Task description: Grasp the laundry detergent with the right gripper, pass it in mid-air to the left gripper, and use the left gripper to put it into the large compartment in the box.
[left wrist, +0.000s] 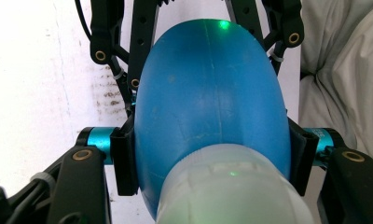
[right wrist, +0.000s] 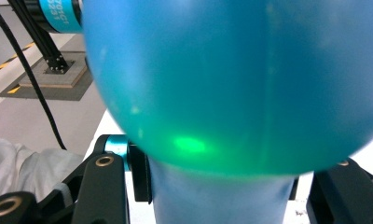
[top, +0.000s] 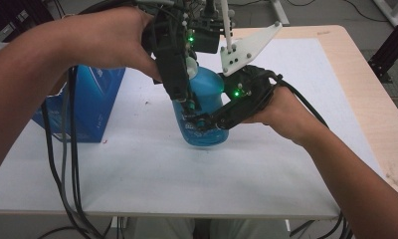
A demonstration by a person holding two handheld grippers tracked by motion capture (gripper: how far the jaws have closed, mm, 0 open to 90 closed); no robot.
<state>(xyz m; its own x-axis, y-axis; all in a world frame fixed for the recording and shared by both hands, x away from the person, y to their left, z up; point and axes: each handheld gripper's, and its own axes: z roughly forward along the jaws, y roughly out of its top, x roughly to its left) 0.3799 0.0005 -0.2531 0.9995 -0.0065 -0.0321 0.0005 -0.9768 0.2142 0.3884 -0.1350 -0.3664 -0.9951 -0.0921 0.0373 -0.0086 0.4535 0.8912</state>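
Observation:
A blue plastic bottle [top: 209, 83] with a whitish cap [top: 191, 64] stands on the white mat [top: 187, 174], held by both grippers. My left gripper [top: 188, 102] comes down from above, shut on the bottle's body. In the left gripper view its black pads [left wrist: 124, 161] press both sides of the bottle [left wrist: 212, 93], with the cap [left wrist: 231, 191] close to the camera. My right gripper [top: 203, 122] reaches in from the right, low on the bottle. In the right gripper view the bottle [right wrist: 231, 74] bulges above, and its narrower part sits between the pads [right wrist: 140, 175].
A blue carton [top: 95, 99] stands on the mat to the left of the bottle. Black cables [top: 62, 164] hang off the mat's front left. The wooden table [top: 366, 89] shows beyond the mat at the right. Pale cloth [left wrist: 343, 70] lies at the table's side.

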